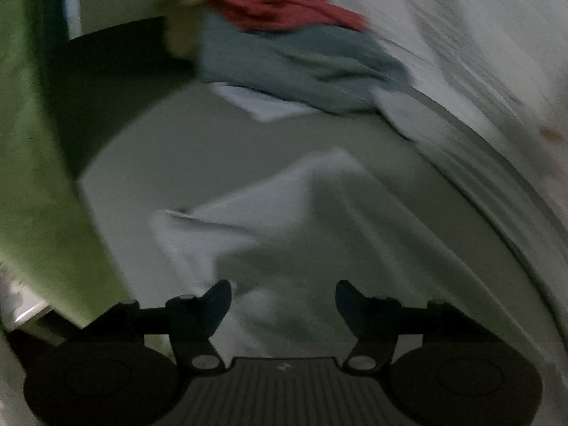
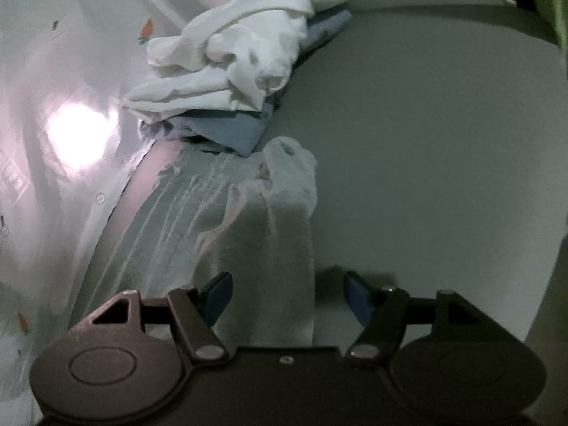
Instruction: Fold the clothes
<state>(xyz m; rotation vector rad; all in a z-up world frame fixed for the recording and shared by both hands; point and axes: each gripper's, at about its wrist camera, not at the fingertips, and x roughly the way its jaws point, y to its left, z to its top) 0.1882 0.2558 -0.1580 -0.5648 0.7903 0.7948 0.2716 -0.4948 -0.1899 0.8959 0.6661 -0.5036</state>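
Observation:
A pale white garment (image 1: 291,227) lies spread on the grey table (image 1: 170,149) in the blurred left wrist view. My left gripper (image 1: 283,305) hovers open just above its near part, nothing between the fingers. In the right wrist view the same kind of pale cloth (image 2: 262,234) lies crumpled along the table's left side. My right gripper (image 2: 288,296) stands open over its near right edge, one finger above cloth, the other above bare table (image 2: 426,177). A pile of clothes sits beyond: white cloth (image 2: 241,53) over blue cloth (image 2: 230,131); a red garment (image 1: 284,3) on grey-blue cloth (image 1: 294,64).
A person in a pale printed shirt (image 2: 53,135) stands against the table's left side in the right wrist view. A green surface (image 1: 32,163) runs along the left of the left wrist view. The table's far edge (image 2: 461,10) curves at the back.

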